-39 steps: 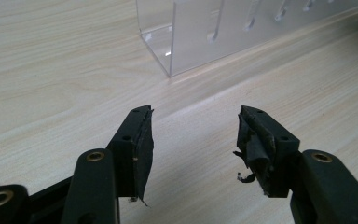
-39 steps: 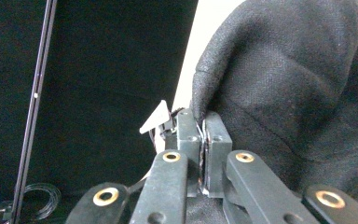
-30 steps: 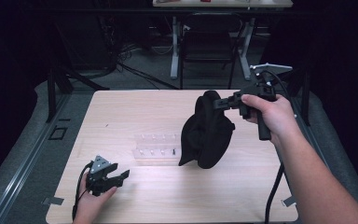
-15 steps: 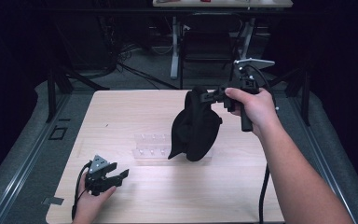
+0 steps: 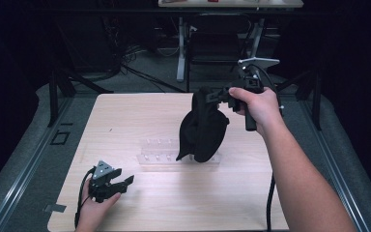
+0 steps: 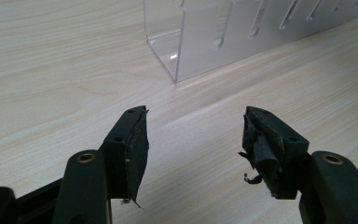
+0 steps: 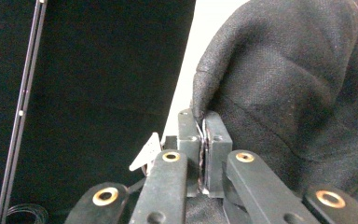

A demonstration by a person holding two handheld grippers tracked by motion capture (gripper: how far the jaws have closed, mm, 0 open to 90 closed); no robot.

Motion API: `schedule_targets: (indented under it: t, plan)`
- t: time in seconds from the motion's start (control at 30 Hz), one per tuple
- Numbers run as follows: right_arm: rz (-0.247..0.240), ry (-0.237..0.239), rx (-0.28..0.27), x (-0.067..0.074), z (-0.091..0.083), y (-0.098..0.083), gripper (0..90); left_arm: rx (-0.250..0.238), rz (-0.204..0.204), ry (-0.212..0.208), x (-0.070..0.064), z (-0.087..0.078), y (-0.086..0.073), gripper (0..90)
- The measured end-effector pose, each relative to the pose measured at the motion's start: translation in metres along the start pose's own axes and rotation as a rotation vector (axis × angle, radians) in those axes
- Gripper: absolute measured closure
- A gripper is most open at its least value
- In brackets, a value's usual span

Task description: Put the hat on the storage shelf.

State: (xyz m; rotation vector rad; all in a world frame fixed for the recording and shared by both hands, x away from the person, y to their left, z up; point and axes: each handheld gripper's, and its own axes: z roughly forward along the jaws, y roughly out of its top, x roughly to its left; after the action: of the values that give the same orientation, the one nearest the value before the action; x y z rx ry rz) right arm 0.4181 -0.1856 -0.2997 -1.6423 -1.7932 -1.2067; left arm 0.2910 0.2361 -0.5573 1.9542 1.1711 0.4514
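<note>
Above the wooden table, in the high view, the right gripper is held up in the person's right hand and pinches the top edge of a black cloth bag, which hangs down from the jaws. The bag's lower end dangles over the right part of a clear acrylic rack that lies near the middle of the table; whether the cloth touches the rack cannot be told. A black cable trails from that gripper along the forearm. At the near left corner of the table the left gripper rests low in the person's left hand, well apart from the rack and the bag, its jaws parted with nothing between them. From the left gripper view, the two black jaws stand wide apart over bare wood, worn padding showing on their inner faces, and the clear acrylic rack lies ahead of them, its slotted wall and one open end turned toward the camera. From the right gripper view, the jaws are clenched tightly together on a fold of the black cloth bag, whose woven fabric bulges up and to the right of them, with dark surroundings to the left.
</note>
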Motion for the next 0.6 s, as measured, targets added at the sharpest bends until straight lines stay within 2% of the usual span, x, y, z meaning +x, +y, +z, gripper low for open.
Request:
schedule_targets:
  t: [0.13,0.2,0.47,0.6]
  plan:
    - [0.004,-0.002,0.007,-0.003,0.003,0.0,88.1,-0.005,0.006,-0.006,-0.001,0.001,0.0,40.9]
    - [0.007,0.026,-0.003,-0.006,0.006,-0.002,88.0,-0.002,0.008,-0.006,-0.002,0.001,0.0,41.2]
    - [0.003,0.061,-0.008,-0.007,0.012,-0.007,87.7,0.005,0.023,-0.019,-0.007,0.002,0.003,44.0]
    - [0.012,0.074,-0.017,-0.008,0.015,-0.009,87.5,-0.017,0.029,-0.031,-0.011,0.0,0.007,46.2]
